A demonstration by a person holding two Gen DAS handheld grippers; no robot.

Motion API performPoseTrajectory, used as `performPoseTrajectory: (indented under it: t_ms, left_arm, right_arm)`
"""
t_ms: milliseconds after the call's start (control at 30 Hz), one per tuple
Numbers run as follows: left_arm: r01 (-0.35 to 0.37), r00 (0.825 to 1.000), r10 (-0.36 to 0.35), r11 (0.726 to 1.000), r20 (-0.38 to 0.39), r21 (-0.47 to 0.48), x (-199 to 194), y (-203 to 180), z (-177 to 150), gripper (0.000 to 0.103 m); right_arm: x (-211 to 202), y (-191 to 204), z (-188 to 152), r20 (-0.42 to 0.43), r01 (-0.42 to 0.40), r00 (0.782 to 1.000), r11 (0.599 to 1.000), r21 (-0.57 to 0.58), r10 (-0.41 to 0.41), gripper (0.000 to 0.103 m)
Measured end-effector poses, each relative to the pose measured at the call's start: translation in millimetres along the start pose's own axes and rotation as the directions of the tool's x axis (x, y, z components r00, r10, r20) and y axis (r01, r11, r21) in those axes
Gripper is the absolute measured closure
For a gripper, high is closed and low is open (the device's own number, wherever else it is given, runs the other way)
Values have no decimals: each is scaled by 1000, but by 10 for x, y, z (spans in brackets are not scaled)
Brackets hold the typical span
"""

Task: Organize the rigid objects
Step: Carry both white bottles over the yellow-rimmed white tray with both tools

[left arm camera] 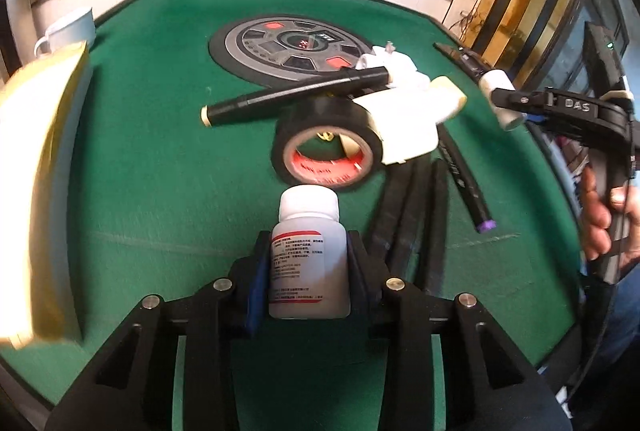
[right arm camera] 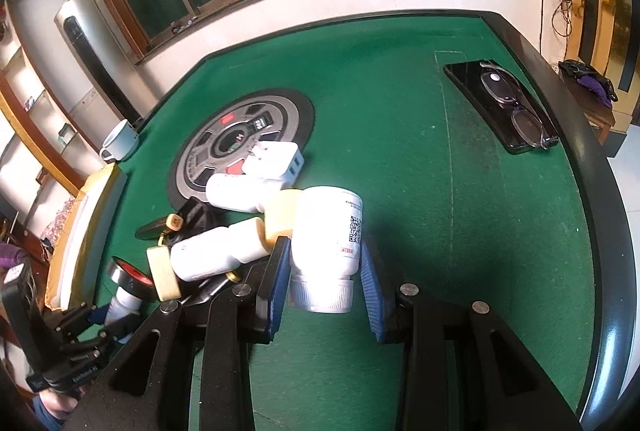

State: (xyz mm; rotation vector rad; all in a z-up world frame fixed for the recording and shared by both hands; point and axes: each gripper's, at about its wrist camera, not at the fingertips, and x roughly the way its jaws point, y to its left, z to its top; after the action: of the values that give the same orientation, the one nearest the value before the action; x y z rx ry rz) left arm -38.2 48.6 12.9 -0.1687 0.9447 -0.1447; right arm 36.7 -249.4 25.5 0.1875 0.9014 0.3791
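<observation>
While the left gripper (left arm camera: 308, 267) squeezes a small white bottle (left arm camera: 309, 255) with a round white cap and a red-striped label of tiny print too small to read, that bottle stands over the green table (left arm camera: 160, 159), near a black tape roll (left arm camera: 328, 151) with a red middle. The right gripper (right arm camera: 326, 271) holds a bigger white bottle (right arm camera: 328, 231) upside down, cap toward the camera, its fingers (right arm camera: 276, 283) pressed on one side and just off the other, and its label shows a square code. The word "DAS" shows on the right gripper in the left view.
</observation>
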Motion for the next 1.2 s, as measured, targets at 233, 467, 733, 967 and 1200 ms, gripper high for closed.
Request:
performPoseTrajectory:
  t_ms: [233,467,733,967,1200]
  left_arm:
    - [28,996,-23,998,90,-59,-373,90,-77,70]
    - [12,977,15,992,211,-125,-953,349,-138,70]
    - [-12,947,84,974,311,-226,-1482,888,-283,70]
    - [-9,916,118,962,384,-274,-1825,1180,-436,70]
    - [4,902,129,951,412,-308,-1849,1439,-451,70]
  right_arm:
    - [-151,354,-100,52,-42,998,996,-84,46,73]
    - [-332,975,-138,94,-87,990,976,-200,107,72]
    - [-141,2141,-308,24,-234,966,907,-351,258,72]
    - [98,2814,-535,-77,-311,949,867,-390,306,72]
    - [168,3273,-650,-120,-323,946,841,-433,301,72]
